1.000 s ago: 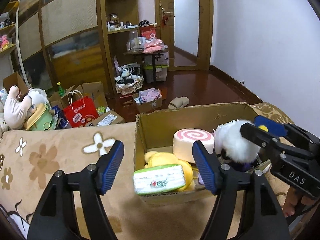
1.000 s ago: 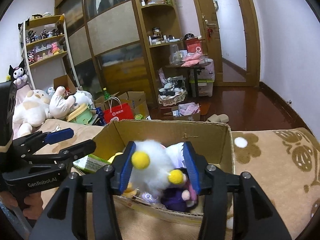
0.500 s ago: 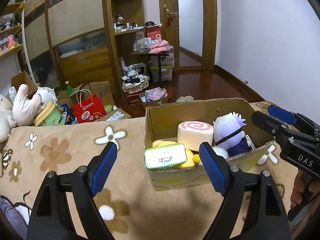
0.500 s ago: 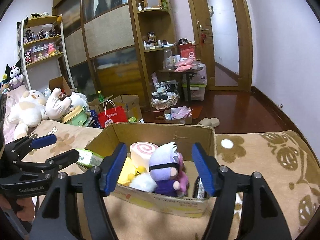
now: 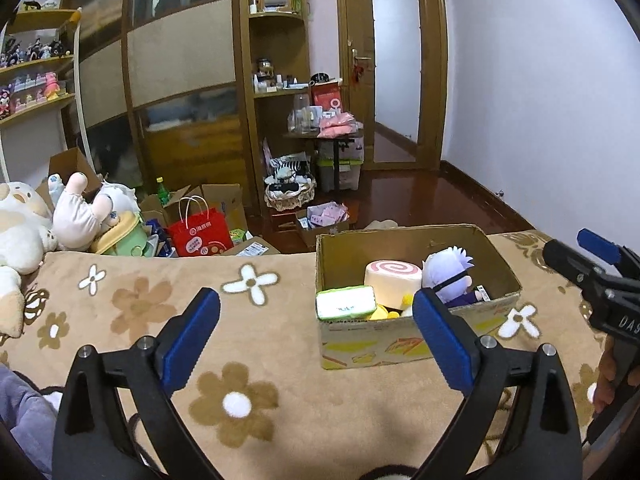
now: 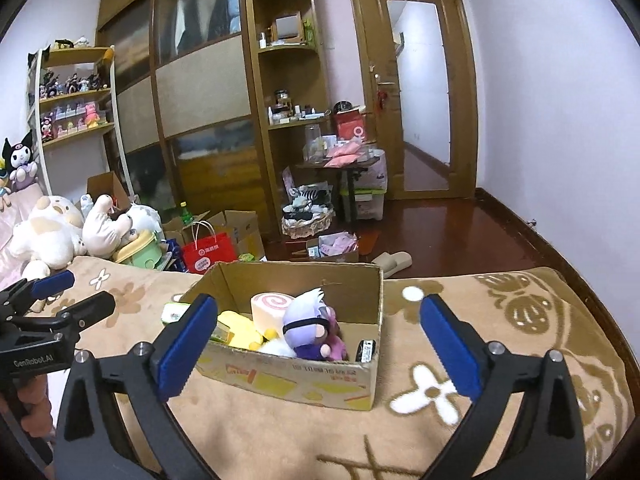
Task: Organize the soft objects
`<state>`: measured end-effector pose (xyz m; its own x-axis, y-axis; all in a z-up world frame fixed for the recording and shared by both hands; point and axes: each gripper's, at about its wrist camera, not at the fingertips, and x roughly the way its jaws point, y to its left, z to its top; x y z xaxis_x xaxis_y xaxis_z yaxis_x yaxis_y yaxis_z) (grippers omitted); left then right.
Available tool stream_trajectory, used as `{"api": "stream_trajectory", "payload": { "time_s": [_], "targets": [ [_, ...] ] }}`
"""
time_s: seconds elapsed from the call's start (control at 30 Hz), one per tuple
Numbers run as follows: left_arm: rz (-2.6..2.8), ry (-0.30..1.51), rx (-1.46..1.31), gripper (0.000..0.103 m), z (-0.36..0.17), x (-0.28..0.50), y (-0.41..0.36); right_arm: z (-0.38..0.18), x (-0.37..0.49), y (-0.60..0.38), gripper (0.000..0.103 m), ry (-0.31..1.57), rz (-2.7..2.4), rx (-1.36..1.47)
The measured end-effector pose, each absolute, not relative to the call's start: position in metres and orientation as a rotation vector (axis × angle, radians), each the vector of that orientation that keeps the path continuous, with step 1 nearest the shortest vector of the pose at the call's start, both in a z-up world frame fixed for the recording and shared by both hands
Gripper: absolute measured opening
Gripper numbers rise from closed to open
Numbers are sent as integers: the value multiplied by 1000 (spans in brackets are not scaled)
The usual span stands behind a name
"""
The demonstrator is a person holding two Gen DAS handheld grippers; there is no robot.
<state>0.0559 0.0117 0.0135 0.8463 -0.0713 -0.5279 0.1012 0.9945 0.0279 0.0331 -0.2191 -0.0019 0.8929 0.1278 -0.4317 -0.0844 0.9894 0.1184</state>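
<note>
A cardboard box (image 5: pixel 404 344) (image 6: pixel 304 384) stands on the flowered blanket. In it lie a pink-swirl roll cushion (image 5: pixel 392 278) (image 6: pixel 270 308), a purple-haired plush doll (image 5: pixel 448 276) (image 6: pixel 310 330), a yellow plush (image 5: pixel 380 312) (image 6: pixel 238 330) and a green-and-white tissue pack (image 5: pixel 346 302) (image 6: pixel 174 312) on the box's left rim. My left gripper (image 5: pixel 316 336) is open and empty, held back from the box. My right gripper (image 6: pixel 318 344) is open and empty, also back from the box. Each gripper shows in the other's view: the right (image 5: pixel 592 272), the left (image 6: pixel 52 308).
The tan blanket (image 5: pixel 140 304) (image 6: pixel 500 320) covers the surface. Large plush toys (image 5: pixel 48 220) (image 6: pixel 60 228) lie at the far left. On the floor beyond are a red bag (image 5: pixel 200 232), cardboard boxes, a basket (image 6: pixel 306 220) and slippers (image 6: pixel 394 262).
My right gripper opened and let the white-and-purple plush doll drop into the box. Both grippers have pulled back and up from the box, which now looks smaller.
</note>
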Motion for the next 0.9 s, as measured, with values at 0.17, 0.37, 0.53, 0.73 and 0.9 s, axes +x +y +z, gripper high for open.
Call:
{"api": "stream_trajectory", "payload": {
  "time_s": [0.17, 0.37, 0.53, 0.73, 0.9],
  "targets": [
    [-88, 534, 59, 97, 22, 36, 16, 7, 11, -222, 103, 433, 91, 85],
    [-91, 516, 71, 97, 27, 17, 16, 12, -5, -224, 103, 419, 83, 94],
    [-89, 508, 77, 97, 28, 11, 13, 17, -16, -222, 103, 402, 83, 88],
    [-82, 508, 59, 98, 28, 10, 13, 15, -20, -224, 103, 402, 63, 88],
    [-67, 509, 55, 98, 25, 5, 16, 12, -27, -224, 103, 385, 56, 75]
  ]
}}
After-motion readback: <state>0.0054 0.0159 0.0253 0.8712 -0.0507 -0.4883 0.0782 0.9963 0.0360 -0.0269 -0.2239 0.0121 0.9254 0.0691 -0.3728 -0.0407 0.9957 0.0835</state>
